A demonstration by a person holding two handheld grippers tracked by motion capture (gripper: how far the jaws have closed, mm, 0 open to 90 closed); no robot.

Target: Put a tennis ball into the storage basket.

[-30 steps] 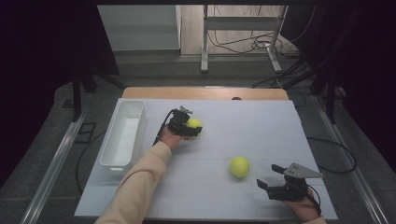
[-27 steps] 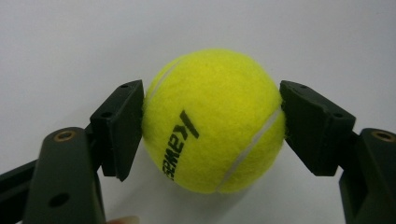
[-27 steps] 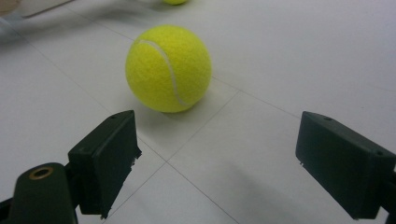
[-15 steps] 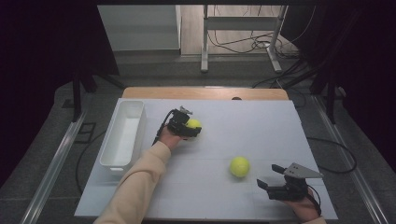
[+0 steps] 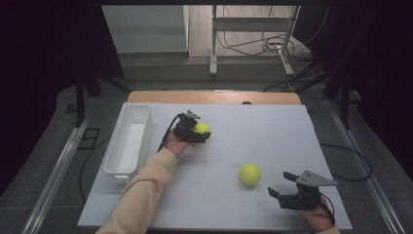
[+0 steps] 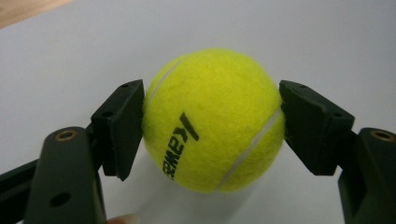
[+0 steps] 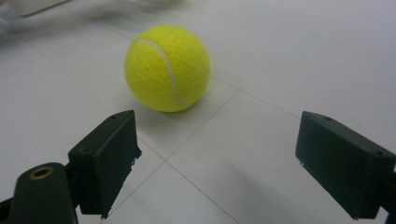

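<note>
A yellow tennis ball [image 5: 202,128] [image 6: 212,121] with black lettering sits between the jaws of my left gripper [image 5: 198,132] [image 6: 211,126], which is shut on it near the middle of the white table. Both pads press its sides. A second tennis ball [image 5: 249,174] [image 7: 167,67] lies loose on the table at the right. My right gripper [image 5: 281,186] [image 7: 217,158] rests near the front right corner, open, pointing at that ball from a short distance with nothing between its jaws.
A long white bin [image 5: 127,141] stands along the table's left side, close to my left forearm. A wooden strip [image 5: 214,97] borders the table's far edge. Dark floor and cables lie beyond the table.
</note>
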